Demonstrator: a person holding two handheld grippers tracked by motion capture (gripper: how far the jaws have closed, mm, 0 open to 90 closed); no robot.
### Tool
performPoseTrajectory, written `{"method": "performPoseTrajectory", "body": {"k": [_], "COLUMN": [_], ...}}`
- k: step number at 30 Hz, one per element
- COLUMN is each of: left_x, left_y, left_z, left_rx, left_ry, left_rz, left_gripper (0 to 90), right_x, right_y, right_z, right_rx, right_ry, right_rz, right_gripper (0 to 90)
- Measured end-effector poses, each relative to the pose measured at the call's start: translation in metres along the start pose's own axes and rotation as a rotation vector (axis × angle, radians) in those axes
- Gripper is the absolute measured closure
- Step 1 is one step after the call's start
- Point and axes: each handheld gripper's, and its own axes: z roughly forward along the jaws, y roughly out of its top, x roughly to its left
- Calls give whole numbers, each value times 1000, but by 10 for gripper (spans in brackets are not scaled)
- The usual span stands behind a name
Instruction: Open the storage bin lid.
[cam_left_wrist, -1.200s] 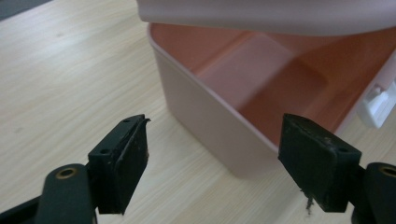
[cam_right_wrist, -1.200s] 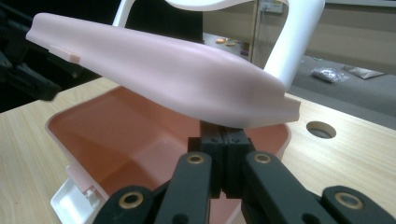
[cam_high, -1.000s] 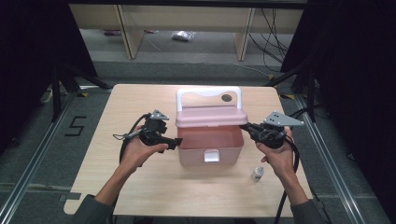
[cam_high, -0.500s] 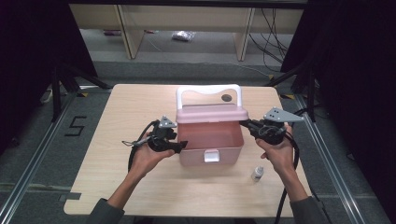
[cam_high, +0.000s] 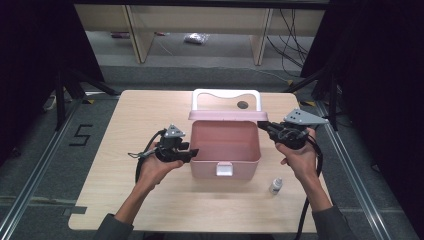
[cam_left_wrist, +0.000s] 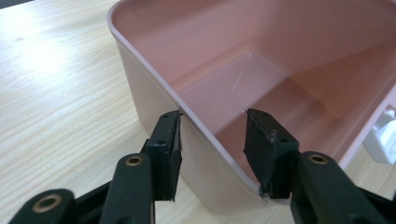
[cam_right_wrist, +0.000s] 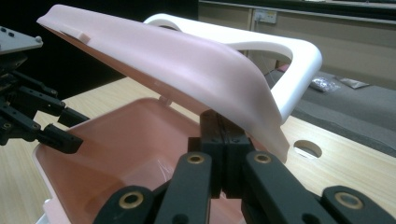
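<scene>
- At table centre: pale pink plastic box (cam_high: 226, 150) w/ hinged pink lid (cam_right_wrist: 154, 60) raised partway, white carry handle (cam_high: 226, 95) behind the lid; inside looks empty.
- R gripper (cam_high: 272, 131), at the box's right rear corner, pinches the lid edge, jaws pressed together on it. Risk: thin smooth edge could slip out & the lid drop shut.
- L gripper (cam_left_wrist: 212, 154), at the box's left front, jaws spread astride the wall, not clamped. Risk: the box is unanchored, so pulling the lid could tip or drag it.
- Small clear bottle (cam_high: 275, 186) near the box's front right corner; a sliding box or forearm could knock it over.
</scene>
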Motion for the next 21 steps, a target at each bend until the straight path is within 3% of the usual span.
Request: {"method": "performPoseTrajectory", "body": {"k": [2,3,5,8,10,11,15,16,21], "left_x": [3,4,5,1,-1,-2,-3,-3,-5], "left_y": [-1,-2,-4,-2,-2,-2,-2,-1,-1], "left_z": [0,1,0,-1,-1,-1,-2,-2,-2], "left_rx": [-2,-18,-21,-11,-10,-12,-4,16,11], "left_ry": [-18,-28,-40,-16,-4,5,7,5,15], "left_rz": [-6,-34,-50,-27,-18,-14,-11,8,7], "left_gripper": [565,565,571,577,582,583,585,587,592], "right_x": [-2,-4,-6,-8,-13,-13,-21,-23,-29], "right_y": [1,3,4,4,4,4,4,3,2], "right_z": [0,0,2,5,8,9,13,16,23], "right_rx": [0,9,7,-1,1,0,8,13,14], "right_ry": [5,5,6,9,8,6,1,-3,-6], "right_rz": [-13,-7,4,24,12,35,36,60,73], "right_gripper": [900,900,900,900,900,900,900,899,899]}}
